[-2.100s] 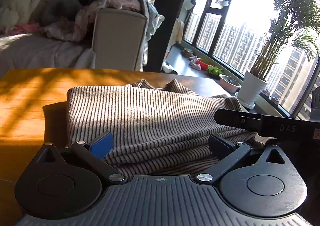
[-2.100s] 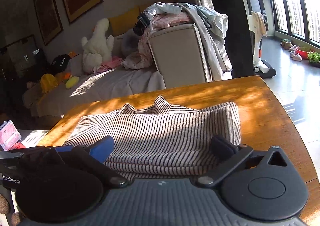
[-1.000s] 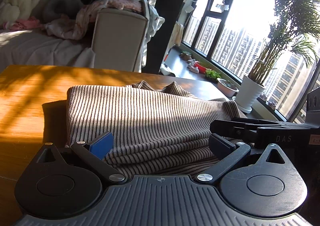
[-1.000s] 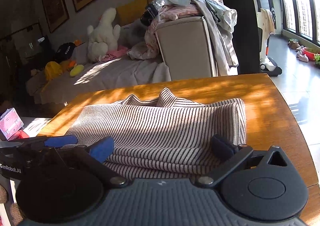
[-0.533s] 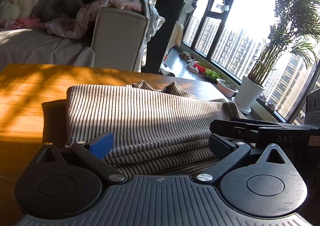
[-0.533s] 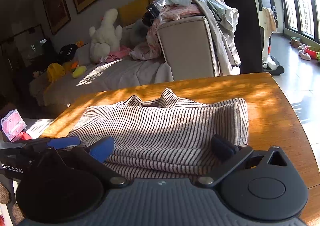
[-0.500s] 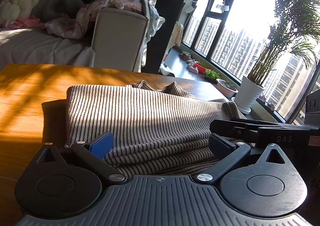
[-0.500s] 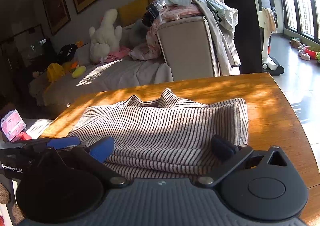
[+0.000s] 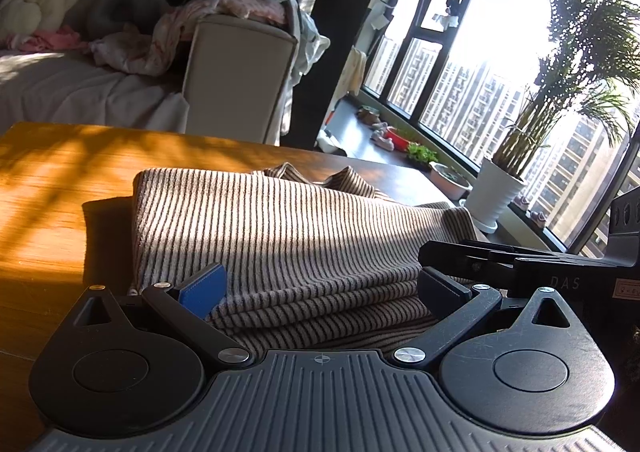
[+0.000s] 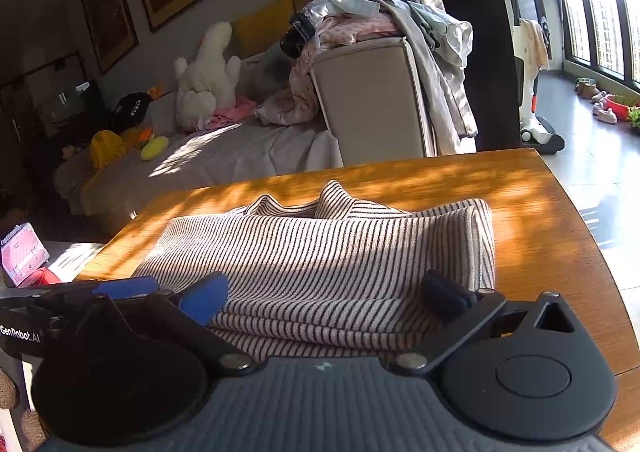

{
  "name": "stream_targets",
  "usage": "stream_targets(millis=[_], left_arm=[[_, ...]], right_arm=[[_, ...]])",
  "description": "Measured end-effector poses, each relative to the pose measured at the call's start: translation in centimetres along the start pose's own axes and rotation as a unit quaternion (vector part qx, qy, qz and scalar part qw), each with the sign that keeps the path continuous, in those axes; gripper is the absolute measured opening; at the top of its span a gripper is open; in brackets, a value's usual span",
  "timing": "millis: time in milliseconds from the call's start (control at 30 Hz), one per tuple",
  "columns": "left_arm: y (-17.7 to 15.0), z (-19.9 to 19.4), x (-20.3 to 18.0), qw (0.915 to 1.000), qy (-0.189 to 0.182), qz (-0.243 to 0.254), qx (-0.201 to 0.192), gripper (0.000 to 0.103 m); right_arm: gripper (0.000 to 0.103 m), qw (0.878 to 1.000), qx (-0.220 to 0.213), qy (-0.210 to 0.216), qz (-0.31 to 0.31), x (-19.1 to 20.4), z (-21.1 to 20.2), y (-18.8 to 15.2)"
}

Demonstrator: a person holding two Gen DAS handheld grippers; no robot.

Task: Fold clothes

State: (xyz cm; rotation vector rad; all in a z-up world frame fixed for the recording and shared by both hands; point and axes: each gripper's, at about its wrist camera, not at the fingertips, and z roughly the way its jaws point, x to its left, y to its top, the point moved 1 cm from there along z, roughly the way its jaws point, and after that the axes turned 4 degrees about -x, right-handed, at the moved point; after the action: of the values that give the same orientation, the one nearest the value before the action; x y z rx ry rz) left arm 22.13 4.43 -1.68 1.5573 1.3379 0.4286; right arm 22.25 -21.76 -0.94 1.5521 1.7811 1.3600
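A brown-and-cream striped garment lies folded into a thick rectangle on the wooden table, with its collar at the far side. My left gripper is open, its fingers standing either side of the garment's near folded edge, which lies between them. My right gripper is also open, set the same way at the near edge of the garment further right. Neither gripper pinches the cloth. The right gripper's fingers show side-on at the right of the left wrist view.
Beyond the table stands a beige sofa with a heap of loose clothes on its armrest and a white plush toy. A potted palm stands by the windows. The table's right edge runs close to the garment.
Both wrist views have shifted only slightly. The garment keeps its folded shape and place, and both grippers stay open at its near edge.
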Motion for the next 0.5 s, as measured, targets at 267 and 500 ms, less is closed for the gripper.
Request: stream_targets(millis=[267, 500], left_arm=[[-0.08, -0.14, 0.09, 1.0, -0.003, -0.004, -0.002, 0.103], [-0.03, -0.19, 0.12, 1.0, -0.004, -0.005, -0.002, 0.103]], right_arm=[[0.103, 1.0, -0.004, 0.002, 0.003, -0.01, -0.04, -0.03], [0.103, 1.0, 0.0, -0.004, -0.001, 0.22, 0.08, -0.06]])
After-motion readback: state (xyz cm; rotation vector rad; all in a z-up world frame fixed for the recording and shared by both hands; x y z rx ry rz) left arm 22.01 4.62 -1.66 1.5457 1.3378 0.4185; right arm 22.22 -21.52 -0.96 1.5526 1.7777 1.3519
